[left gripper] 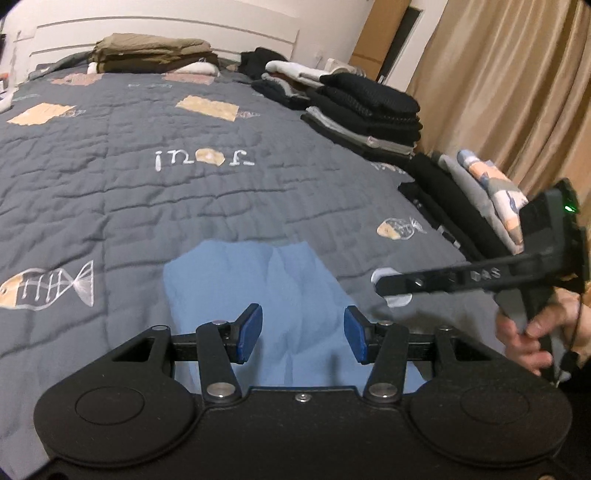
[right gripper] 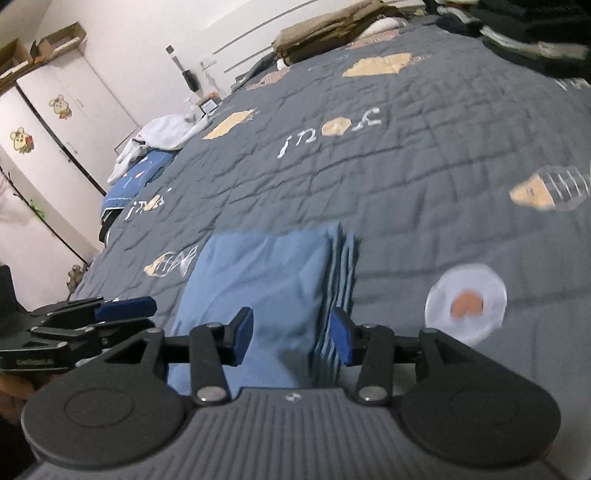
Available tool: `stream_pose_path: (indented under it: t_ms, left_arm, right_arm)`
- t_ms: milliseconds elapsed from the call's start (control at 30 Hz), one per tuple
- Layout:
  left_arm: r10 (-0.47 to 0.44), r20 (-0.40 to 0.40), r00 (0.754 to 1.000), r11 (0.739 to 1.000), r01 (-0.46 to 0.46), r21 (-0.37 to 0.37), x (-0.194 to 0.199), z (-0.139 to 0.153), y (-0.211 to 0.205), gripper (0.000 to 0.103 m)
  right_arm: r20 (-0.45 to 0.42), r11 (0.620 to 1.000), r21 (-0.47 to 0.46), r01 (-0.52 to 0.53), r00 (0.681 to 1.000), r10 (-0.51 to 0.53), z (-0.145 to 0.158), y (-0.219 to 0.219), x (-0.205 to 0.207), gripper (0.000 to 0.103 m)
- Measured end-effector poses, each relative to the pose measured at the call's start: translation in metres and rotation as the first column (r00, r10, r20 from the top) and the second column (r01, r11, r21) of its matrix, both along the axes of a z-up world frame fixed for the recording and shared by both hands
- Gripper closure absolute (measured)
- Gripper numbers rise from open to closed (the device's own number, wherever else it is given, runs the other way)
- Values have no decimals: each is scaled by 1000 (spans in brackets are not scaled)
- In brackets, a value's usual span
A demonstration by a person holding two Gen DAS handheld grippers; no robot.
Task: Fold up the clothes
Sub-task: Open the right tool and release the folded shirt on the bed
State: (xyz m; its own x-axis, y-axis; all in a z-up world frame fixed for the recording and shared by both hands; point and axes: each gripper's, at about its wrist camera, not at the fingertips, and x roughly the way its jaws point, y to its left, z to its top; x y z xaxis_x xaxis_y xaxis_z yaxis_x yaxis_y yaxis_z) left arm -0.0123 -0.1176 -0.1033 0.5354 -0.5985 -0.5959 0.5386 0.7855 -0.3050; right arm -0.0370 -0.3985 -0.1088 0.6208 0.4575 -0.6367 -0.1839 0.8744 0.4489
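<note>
Left wrist view: the left gripper [left gripper: 303, 334] tilts down over the folded blue cloth [left gripper: 258, 288] on the bed [left gripper: 147, 199], jaws apart, gripping nothing. Stacked clothes [left gripper: 369, 114] line the far edge.

Right wrist view: the right gripper [right gripper: 291, 338] hangs over the cloth's [right gripper: 258, 280] layered edge, jaws parted, empty.

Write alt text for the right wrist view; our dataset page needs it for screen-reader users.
A folded blue garment lies on a grey quilted bedspread, with the right hand-held gripper open just above its near edge. The left hand-held gripper enters from the left, and folded brown clothes sit at the bed's far end.
</note>
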Motion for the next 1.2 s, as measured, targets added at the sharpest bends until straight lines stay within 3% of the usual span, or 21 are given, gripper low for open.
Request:
stream_pose_path:
  t_ms: [267,600,700,767,800,833,900,1200]
  left_arm:
    - [8,-14,1000,1000,-8,-22,9,-19,15,54]
    - [48,-37,998,997,-50,-55,18,-22,30,54]
    - [50,-35,998,997,-51,-50,18,-22,30,54]
    - [52,-38,998,997,-54,-52,19,-22,30,54]
    - [53,-38,998,997,-55,-52,19,-22,30,54]
    - [56,-38,998,997,-58,-50,19,-22,30,54]
    - [59,-38,998,997,-61,-50,19,-22,31,54]
    - [79,-21,997,995,-80,-59,17,-20,35,54]
  right_arm:
    - [83,995,-88,-51,995,58,-11,10,46,56]
    - [56,984,-129,-124,990,132,-32,29,70,53]
    - [86,980,-151,-131,986,145,-36,35,67,53]
    - [110,980,-160,-121,984,139,-37,36,65,58]
    - [119,980,-163,-113,984,133,-35,36,64,68]
    - [127,981,-165,-103,984,125,-33,35,64,87]
    - [142,982,-169,-85,984,110,-29,34,64,98]
    - [264,995,-99,35,964,-7,-4,12,62,101]
